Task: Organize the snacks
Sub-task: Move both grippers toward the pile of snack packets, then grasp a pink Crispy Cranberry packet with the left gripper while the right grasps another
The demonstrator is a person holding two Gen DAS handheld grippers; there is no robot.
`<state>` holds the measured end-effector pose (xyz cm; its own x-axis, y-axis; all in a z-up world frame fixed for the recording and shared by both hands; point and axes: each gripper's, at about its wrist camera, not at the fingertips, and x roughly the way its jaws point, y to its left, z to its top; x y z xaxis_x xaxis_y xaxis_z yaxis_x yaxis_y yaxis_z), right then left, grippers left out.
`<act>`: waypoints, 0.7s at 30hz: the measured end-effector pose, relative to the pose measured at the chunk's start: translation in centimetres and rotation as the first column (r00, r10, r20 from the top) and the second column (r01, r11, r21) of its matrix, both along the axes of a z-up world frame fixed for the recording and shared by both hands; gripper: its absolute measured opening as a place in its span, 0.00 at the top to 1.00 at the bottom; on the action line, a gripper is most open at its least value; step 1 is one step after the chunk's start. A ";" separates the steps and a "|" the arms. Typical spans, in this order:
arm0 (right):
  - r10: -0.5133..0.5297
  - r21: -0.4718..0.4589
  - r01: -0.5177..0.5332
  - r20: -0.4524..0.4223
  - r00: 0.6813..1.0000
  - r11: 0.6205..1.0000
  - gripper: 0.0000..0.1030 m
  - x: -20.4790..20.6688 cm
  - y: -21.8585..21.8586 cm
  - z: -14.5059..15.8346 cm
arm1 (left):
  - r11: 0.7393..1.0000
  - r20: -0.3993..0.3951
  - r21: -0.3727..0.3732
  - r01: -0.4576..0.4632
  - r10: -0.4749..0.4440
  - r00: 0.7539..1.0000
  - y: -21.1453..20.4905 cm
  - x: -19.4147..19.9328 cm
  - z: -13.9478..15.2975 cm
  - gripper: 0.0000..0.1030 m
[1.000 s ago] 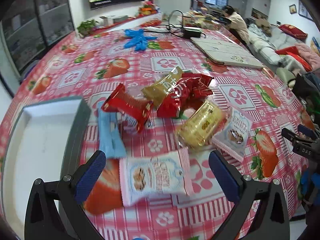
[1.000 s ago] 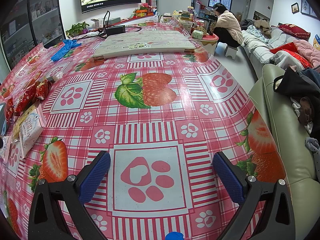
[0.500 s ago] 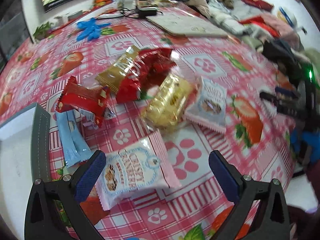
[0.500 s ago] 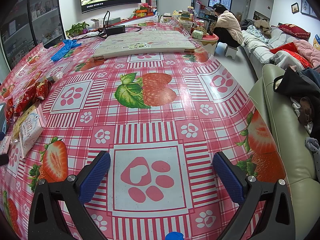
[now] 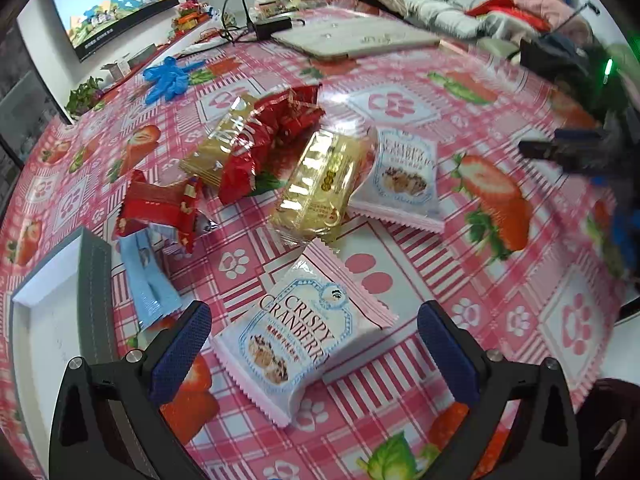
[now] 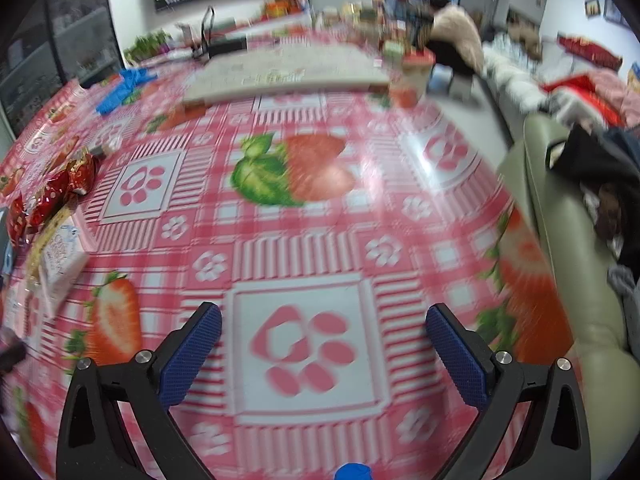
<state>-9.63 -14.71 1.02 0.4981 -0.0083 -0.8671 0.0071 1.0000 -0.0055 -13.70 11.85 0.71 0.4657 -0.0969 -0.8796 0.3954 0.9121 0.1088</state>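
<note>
The left gripper [image 5: 310,340] hangs with fingers wide apart over a cranberry snack packet [image 5: 298,338] lying flat on the strawberry tablecloth [image 5: 500,280]. Beyond it lie a gold packet [image 5: 320,184], red packets [image 5: 272,136] and a grey tray [image 5: 94,292]. The right gripper [image 6: 322,346], also spread, holds nothing; its view is blurred.

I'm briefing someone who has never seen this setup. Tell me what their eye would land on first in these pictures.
First, the Crispy Cranberry packet lying on the strawberry tablecloth between the open left gripper fingers. Beyond it lies a loose heap of snacks: a gold packet, crinkled red wrappers and a second cranberry packet, with a grey-rimmed white tray at the left. The right gripper, also open, hangs over bare cloth.
</note>
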 end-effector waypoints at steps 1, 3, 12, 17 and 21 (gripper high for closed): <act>0.014 0.078 -0.013 -0.013 1.000 0.997 0.00 0.0 0.5 0.4 | 1.000 0.012 -0.017 0.003 -0.003 1.000 0.1 -0.1 0.1 0.00; 0.054 0.220 -0.045 -0.039 0.998 0.975 0.00 0.1 2.4 0.8 | 0.999 0.016 -0.031 -0.008 0.008 1.000 0.3 0.1 0.0 0.00; 0.072 0.291 -0.049 -0.070 0.995 0.956 0.00 3.7 12.1 0.5 | 0.992 0.018 -0.068 -0.106 0.108 0.994 2.0 1.0 -0.2 0.00; 0.134 0.118 -0.127 -0.062 0.989 0.985 0.00 3.8 13.4 -0.3 | 0.995 0.044 -0.047 -0.087 0.089 0.995 1.5 0.7 -0.2 0.00; 0.135 0.013 -0.135 -0.057 0.989 0.991 0.00 2.8 11.0 -0.9 | 0.987 0.004 -0.127 -0.101 0.102 0.995 2.1 1.4 -0.6 0.00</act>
<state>-6.78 -3.66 0.11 0.4429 0.0637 -0.8943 -0.1282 0.9917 0.0072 -12.34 13.92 0.16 0.4881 -0.1584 -0.8583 0.2995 0.9541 -0.0058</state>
